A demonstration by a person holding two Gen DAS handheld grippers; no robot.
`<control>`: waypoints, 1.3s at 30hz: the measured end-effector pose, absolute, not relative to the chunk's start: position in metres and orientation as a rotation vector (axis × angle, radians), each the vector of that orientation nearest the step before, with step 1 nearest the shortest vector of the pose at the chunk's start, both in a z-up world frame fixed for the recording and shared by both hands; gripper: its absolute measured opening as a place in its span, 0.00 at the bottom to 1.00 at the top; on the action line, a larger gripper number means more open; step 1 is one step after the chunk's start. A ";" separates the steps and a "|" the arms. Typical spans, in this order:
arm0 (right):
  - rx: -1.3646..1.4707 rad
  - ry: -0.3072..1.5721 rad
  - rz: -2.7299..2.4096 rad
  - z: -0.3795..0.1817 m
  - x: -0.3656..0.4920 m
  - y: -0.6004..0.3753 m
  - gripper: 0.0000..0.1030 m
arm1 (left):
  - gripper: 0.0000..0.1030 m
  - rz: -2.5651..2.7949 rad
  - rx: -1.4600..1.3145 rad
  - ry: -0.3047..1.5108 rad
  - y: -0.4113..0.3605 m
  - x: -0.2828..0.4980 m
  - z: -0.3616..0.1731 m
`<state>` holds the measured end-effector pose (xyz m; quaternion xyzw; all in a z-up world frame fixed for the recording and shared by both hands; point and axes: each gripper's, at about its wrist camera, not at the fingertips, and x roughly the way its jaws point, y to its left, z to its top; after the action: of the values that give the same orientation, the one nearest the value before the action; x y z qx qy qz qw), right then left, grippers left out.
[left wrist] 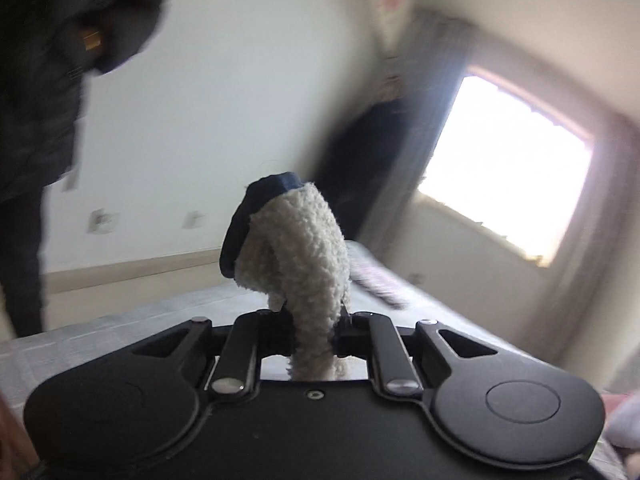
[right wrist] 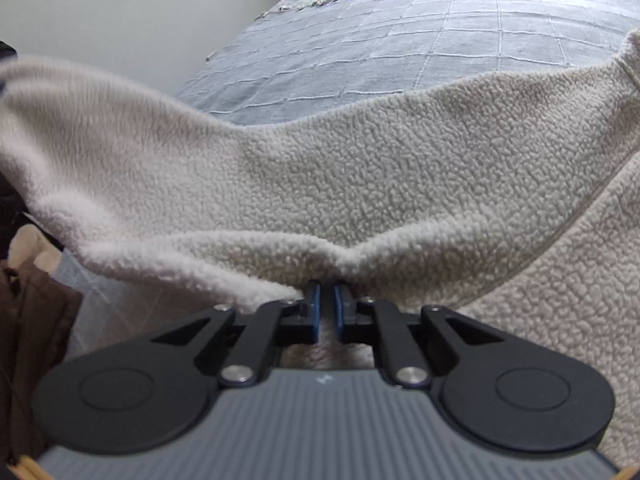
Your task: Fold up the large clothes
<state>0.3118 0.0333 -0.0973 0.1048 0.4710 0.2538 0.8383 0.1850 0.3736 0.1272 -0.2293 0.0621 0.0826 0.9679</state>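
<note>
A cream fleece garment [right wrist: 360,184] with a dark blue trim [left wrist: 256,216] is held up over a bed. In the left wrist view my left gripper [left wrist: 312,320] is shut on a bunched end of the fleece [left wrist: 300,252], which sticks up between the fingers with the blue edge at its top. In the right wrist view my right gripper [right wrist: 327,304] is shut on the fleece's lower edge; the cloth spreads wide across the view and sags in the middle above the bed. The blue finger pads [right wrist: 314,308] show just below the cloth.
A bed with a grey-blue checked quilt [right wrist: 440,40] lies beyond the fleece. A person in dark clothes [left wrist: 48,80] stands at the left. A bright window [left wrist: 512,168] with curtains is at the right, a white wall [left wrist: 240,80] behind. Brown cloth [right wrist: 32,340] lies at lower left.
</note>
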 end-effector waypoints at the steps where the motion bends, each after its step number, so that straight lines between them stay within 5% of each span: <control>1: 0.253 1.005 0.551 -0.095 0.311 0.025 0.09 | 0.16 0.111 -0.452 0.113 0.357 0.183 0.137; 3: 0.330 1.018 0.564 -0.087 0.306 0.001 0.17 | 0.16 0.018 -0.431 0.098 0.320 0.182 0.154; 6: 0.353 0.966 0.537 -0.068 0.293 -0.038 0.55 | 0.16 -0.122 -0.413 0.096 0.263 0.183 0.173; 13: 0.399 0.846 0.433 -0.021 0.258 -0.151 0.75 | 0.16 -0.379 -0.391 0.171 0.129 0.189 0.173; 25: 0.860 0.742 0.248 -0.053 0.195 -0.367 0.79 | 0.20 -0.619 -0.292 0.621 -0.034 0.178 0.023; 28: 0.956 0.745 0.224 -0.073 0.179 -0.394 0.79 | 0.35 -0.711 -0.221 0.774 -0.052 0.162 -0.014; 29: 0.977 0.749 0.220 -0.079 0.176 -0.397 0.79 | 0.47 -0.733 -0.188 0.792 -0.053 0.155 -0.018; 32: 1.011 0.741 0.234 -0.086 0.166 -0.409 0.80 | 0.62 -0.803 -0.095 0.726 -0.049 0.121 -0.010; 39: 1.127 0.710 0.333 -0.094 0.146 -0.425 0.83 | 0.63 -0.763 -0.076 0.615 0.035 0.103 0.024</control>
<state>0.1461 -0.4250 -0.0939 0.5204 0.3278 0.1538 0.7733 0.1031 0.0348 0.0242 -0.0367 0.2951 -0.3665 0.8816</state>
